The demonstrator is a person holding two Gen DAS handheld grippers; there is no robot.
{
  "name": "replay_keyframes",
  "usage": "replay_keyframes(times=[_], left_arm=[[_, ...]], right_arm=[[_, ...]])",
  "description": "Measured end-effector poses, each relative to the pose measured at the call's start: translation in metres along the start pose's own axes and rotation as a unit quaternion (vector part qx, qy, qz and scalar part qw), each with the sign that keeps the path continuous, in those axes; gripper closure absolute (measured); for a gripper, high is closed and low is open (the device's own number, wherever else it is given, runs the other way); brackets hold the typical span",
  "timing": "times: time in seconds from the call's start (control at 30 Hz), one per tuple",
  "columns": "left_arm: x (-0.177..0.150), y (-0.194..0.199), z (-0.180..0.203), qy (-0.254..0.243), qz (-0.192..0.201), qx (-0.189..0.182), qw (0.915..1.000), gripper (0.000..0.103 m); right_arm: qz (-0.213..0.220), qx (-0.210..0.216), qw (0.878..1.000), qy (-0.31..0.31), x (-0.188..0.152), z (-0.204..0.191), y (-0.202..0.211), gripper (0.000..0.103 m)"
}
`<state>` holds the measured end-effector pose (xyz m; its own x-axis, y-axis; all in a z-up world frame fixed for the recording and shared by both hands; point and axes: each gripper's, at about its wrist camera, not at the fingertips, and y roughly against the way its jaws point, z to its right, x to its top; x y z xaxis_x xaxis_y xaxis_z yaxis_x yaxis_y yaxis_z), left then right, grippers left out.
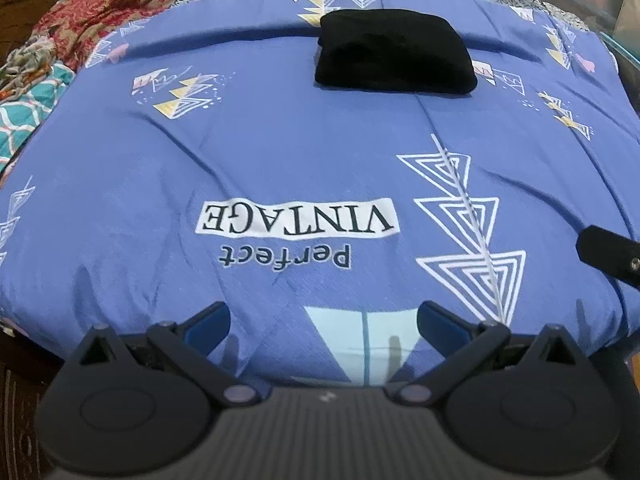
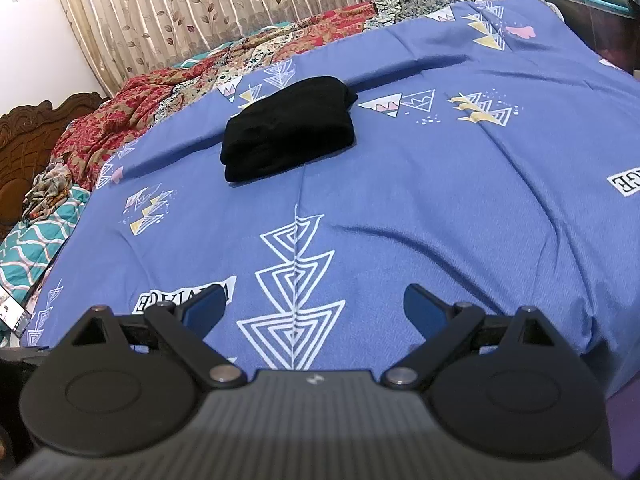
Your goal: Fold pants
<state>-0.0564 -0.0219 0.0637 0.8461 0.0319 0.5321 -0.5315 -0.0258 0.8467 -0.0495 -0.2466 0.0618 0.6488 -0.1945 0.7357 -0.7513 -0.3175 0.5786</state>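
Grippers first: your left gripper has its jaws spread wide with nothing between them, low over the near edge of the blue bedspread. Your right gripper is just as wide and empty, over the same edge. Well apart from both, the black pants lie folded into a compact bundle farther up the bedspread, near a long crease.

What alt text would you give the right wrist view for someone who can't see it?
A black fabric pair of pants, folded into a compact bundle, lies on a blue printed bedspread. The right gripper hovers near the bed's edge, fingers open and empty. Beige leaf-patterned curtains hang behind.
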Motion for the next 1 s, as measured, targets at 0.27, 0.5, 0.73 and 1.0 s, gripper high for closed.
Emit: replay_keyframes(times=[0.27,0.5,0.73,1.0], left_arm=[[-0.0018,0.0,0.0043,-0.007,-0.001,-0.01,0.9999,0.0],[-0.0039,-0.0012,0.0062,-0.007,-0.004,-0.014,0.9999,0.0],[-0.0045,-0.002,0.0068,-0.007,-0.005,-0.015,0.9999,0.0],[-0.0049,-0.0023,0.0067,-0.007,-0.005,-0.014,0.9999,0.0]], right_arm=[[0.0,0.0,1.0,-0.002,-0.0002,0.0012,0.0001,0.006],[-0.002,0.001,1.0,-0.004,0.0,0.0028,-0.0008,0.006],[-0.006,-0.001,1.0,-0.006,-0.001,0.0032,-0.0024,0.006],[-0.008,-0.001,1.0,-0.009,-0.0009,0.0037,-0.0027,0.006]])
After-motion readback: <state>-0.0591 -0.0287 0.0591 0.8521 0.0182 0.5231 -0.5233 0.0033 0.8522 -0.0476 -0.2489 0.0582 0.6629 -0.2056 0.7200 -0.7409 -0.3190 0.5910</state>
